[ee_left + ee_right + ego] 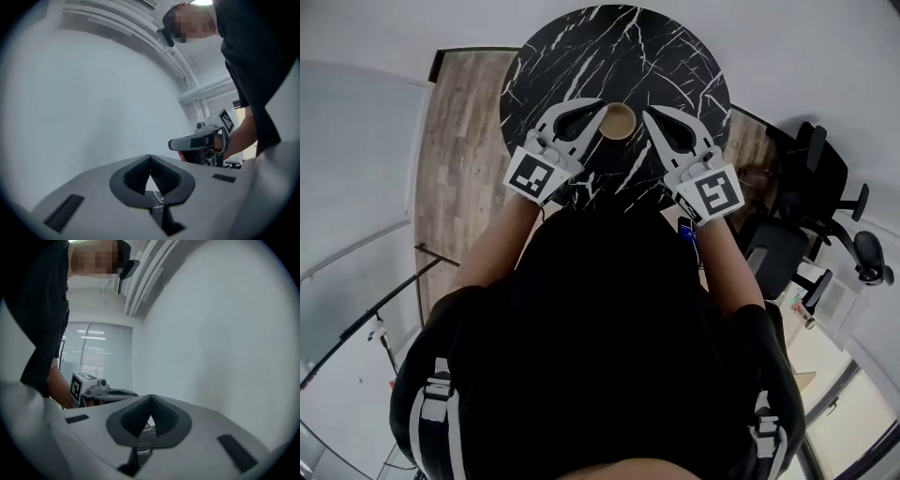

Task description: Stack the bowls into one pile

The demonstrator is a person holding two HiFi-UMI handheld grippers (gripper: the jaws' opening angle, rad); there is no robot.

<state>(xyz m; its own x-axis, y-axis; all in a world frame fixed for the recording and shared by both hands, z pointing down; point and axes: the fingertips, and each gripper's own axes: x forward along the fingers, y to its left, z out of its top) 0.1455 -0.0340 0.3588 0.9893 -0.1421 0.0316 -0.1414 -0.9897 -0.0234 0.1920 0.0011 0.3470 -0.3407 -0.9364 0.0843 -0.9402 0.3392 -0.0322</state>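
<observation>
- Left gripper view: my left tool is pressed together. Its ribbed pads meet at the tip with nothing between them, and only a sliver of the dark, white-veined bench shows through the gap lower down.
- Right gripper view: my right tool is pressed shut in the same way and carries nothing. It points level, which is why its camera looks at a pale wall and not down at the work.
- Each tool shows in the other's camera, so the two face each other across the bench, tips near but apart.
- Head view: between the two tips sits the tan bowl pile, on the bench close to its middle, and neither tool touches it. From straight above it reads as a single round rim. I cannot tell how many bowls are nested in it.
- I see no loose bowl anywhere else on the bench, so I judge the stacking done or very nearly done. Two empty, closed tools held either side of the pile look like a parked pose, not a reach.
- Holding them off the pile makes sense to me: no jaw can catch the rim and tip the stack.
- Further out, a wooden floor lies left of the bench. A black office chair stands at the right, well apart from the work.
</observation>
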